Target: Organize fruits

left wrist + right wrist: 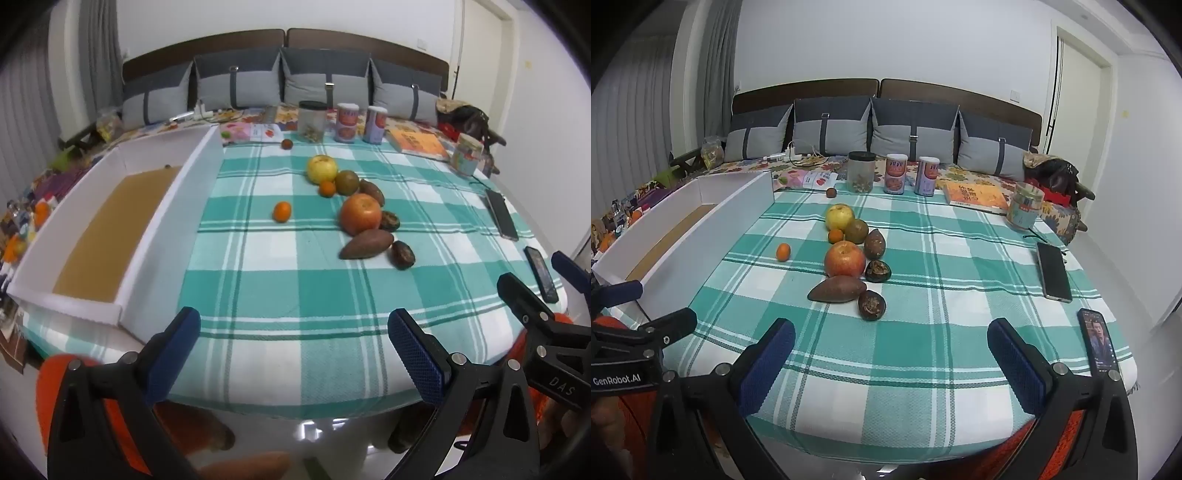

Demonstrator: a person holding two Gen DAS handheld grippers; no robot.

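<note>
A cluster of fruit lies mid-table on the green checked cloth: a yellow apple (322, 168), a red apple (360, 214), a green-brown round fruit (347, 182), two small oranges (282, 211) (327, 188), two sweet potatoes (366, 244) (372, 192) and two dark wrinkled fruits (403, 254) (390, 220). A white box (159, 218) with a brown floor stands at the left. My left gripper (293, 350) hangs open over the near table edge, with nothing between its blue pads. My right gripper (891, 362) is open too, short of the nearest dark fruit (872, 305).
Along the far edge stand a clear jar (312, 121), two printed cans (347, 122), a book (417, 143) and a patterned jar (466, 153). Two phones (1053, 272) (1098, 341) lie at the right edge. A small dark fruit (287, 144) sits alone near the back.
</note>
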